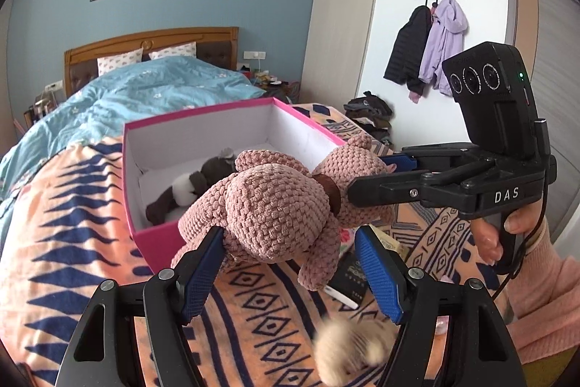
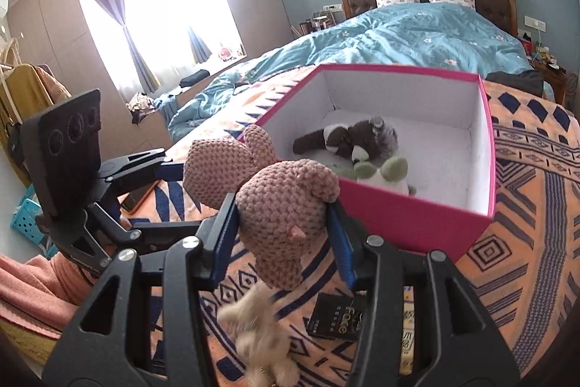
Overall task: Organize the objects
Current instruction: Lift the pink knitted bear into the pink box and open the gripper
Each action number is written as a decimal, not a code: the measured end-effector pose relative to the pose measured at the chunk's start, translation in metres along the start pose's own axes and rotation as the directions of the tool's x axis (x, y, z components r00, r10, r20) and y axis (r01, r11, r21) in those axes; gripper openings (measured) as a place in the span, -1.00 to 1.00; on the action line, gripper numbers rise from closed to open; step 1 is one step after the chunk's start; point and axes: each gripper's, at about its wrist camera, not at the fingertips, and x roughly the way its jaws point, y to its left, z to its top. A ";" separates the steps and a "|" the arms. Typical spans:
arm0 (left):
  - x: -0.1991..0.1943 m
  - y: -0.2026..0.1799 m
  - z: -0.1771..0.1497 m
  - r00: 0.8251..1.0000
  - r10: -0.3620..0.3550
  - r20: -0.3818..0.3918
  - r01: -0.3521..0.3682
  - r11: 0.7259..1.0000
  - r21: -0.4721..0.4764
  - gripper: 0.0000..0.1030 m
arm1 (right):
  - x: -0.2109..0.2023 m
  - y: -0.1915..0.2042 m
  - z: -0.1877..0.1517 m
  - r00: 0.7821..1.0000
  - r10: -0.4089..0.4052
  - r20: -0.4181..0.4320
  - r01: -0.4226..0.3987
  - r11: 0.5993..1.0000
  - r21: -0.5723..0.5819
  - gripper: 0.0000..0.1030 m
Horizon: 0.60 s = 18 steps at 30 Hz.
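Pink crocheted plush toy (image 1: 275, 205) hangs in the air before the left wrist camera, one of two toys plain here; the other, a dark brown plush (image 1: 188, 191), lies inside the single pink box (image 1: 141, 216) at 11 o'clock on the patterned blanket (image 1: 65, 242). Left gripper (image 1: 290, 267) points forward and down, its left blue pad pressing the toy's lower body while the right pad stands a little off it (whether it truly pinches I cannot tell). At 3 o'clock the right gripper (image 1: 380, 176), held by a hand (image 1: 489, 234) in a pink sleeve, reaches in sideways and clamps the toy's head end. A blurred beige fluffy thing (image 1: 348, 347) dangles at 6 o'clock. From the right wrist camera the count is three toys: the pink one (image 2: 286, 205), the brown one (image 2: 355, 140) and a green and white one (image 2: 384, 173), the last two in the box (image 2: 417, 223) at 1 o'clock. Right gripper (image 2: 286, 234) tilts down, both pads squeezing the toy's head; the left gripper (image 2: 170, 169) enters from 9 o'clock at the toy's body.
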 end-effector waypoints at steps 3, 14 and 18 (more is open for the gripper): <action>0.000 0.001 0.007 1.000 0.014 0.005 -0.014 1.000 0.008 0.45 | -0.002 -0.001 0.009 1.000 -0.004 0.014 0.004 1.000 -0.014 -0.03; 0.016 0.032 0.052 0.998 0.058 0.019 -0.058 0.998 -0.011 0.45 | 0.012 -0.014 0.059 0.999 -0.018 0.045 0.020 0.998 -0.052 -0.03; 0.035 0.051 0.066 0.997 0.081 0.001 -0.081 0.996 -0.042 0.45 | 0.034 -0.031 0.082 1.000 -0.015 0.025 0.016 0.999 -0.039 -0.03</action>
